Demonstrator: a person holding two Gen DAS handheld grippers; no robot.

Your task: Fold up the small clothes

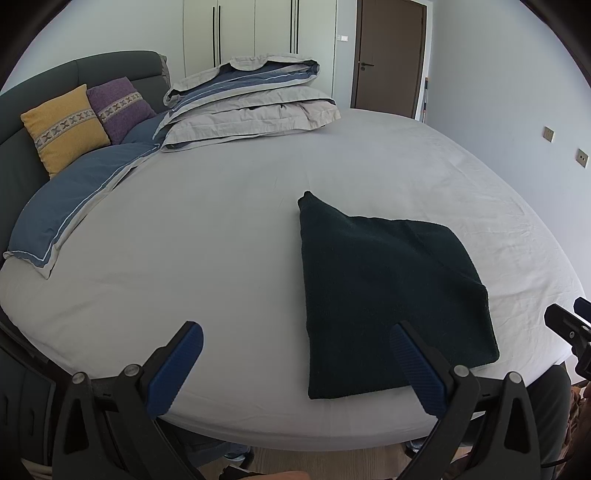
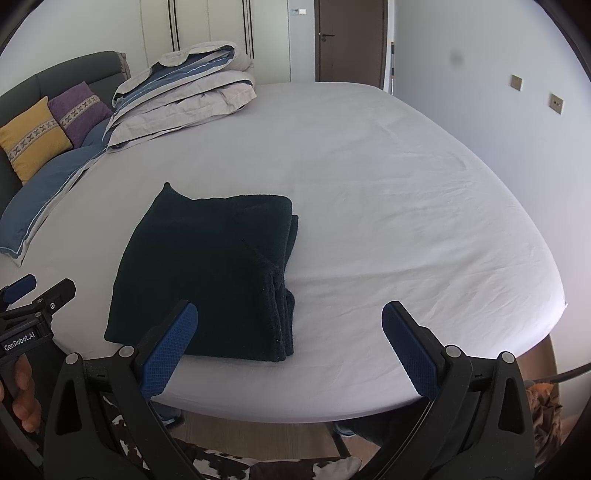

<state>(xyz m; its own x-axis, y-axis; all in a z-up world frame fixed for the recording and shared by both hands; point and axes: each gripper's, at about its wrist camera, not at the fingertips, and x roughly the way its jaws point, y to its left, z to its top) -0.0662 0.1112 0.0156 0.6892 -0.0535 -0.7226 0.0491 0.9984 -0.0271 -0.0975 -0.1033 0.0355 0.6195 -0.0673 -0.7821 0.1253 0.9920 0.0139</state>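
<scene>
Bare sheet [image 2: 388,192] surrounds the folded cloth [image 2: 207,273]; bedding [image 2: 184,92] sits far back.

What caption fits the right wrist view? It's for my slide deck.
Open right gripper hovers before a folded dark towel on the bed.

A home bedroom is showing here. A wide bed [image 1: 229,206] under a pale fitted sheet is filling the middle of both views. At the upper left a dark upholstered headboard [image 1: 44,88] is backing a yellow cushion [image 1: 64,127] and a purple cushion [image 1: 120,107], with a blue pillow [image 1: 74,199] lying below them. A folded grey-and-blue duvet [image 1: 251,103] is sitting at top centre. Behind it, white wardrobe doors [image 1: 255,33] are running along the wall, a brown door [image 1: 389,59] is standing shut at the upper right, and wall switches [image 1: 548,133] are dotting the right wall.
</scene>
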